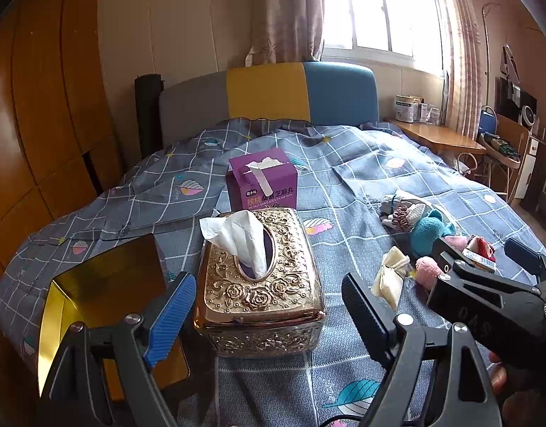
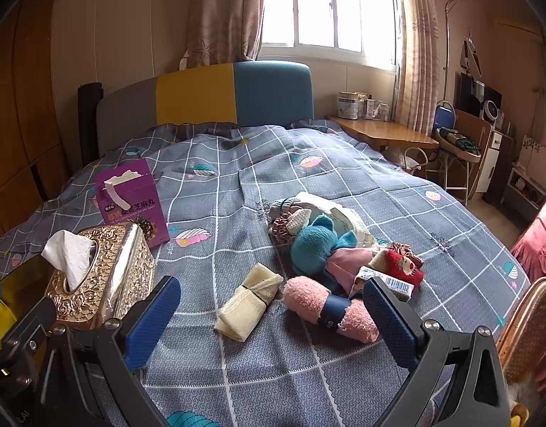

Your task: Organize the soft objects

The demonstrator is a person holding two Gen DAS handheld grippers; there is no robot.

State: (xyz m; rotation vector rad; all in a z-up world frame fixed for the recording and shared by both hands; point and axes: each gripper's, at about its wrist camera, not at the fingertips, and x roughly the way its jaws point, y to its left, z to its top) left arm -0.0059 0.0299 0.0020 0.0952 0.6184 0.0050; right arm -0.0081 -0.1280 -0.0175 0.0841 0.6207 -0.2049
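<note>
Grey checked bedspread (image 2: 308, 185), loosely wrinkled, underlying everything; prone to bunching under a low pass and dragging neighbours along. Gilded embossed tissue box (image 1: 262, 284) directly ahead of the left gripper (image 1: 269, 306), with a yellow open container (image 1: 95, 284) just beside it on the left and a purple carton (image 1: 262, 181) behind; liable to be nudged if the left tool swings across. Heap of soft objects (image 2: 326, 238) right of centre, teal, pink, red and white pieces overlapping; likely to come up as a clump, or to shed pieces, if grabbed at an edge. Pink fuzzy roll (image 2: 329, 306) with a dark band, apart from the heap, lying between the fingers of the right gripper (image 2: 273, 313); could slip its band or unroll if pinched off-centre. Cream folded cloth (image 2: 248, 299) just beside it; at risk of being caught in the same closure. Both claws spread wide, holding nothing.
</note>
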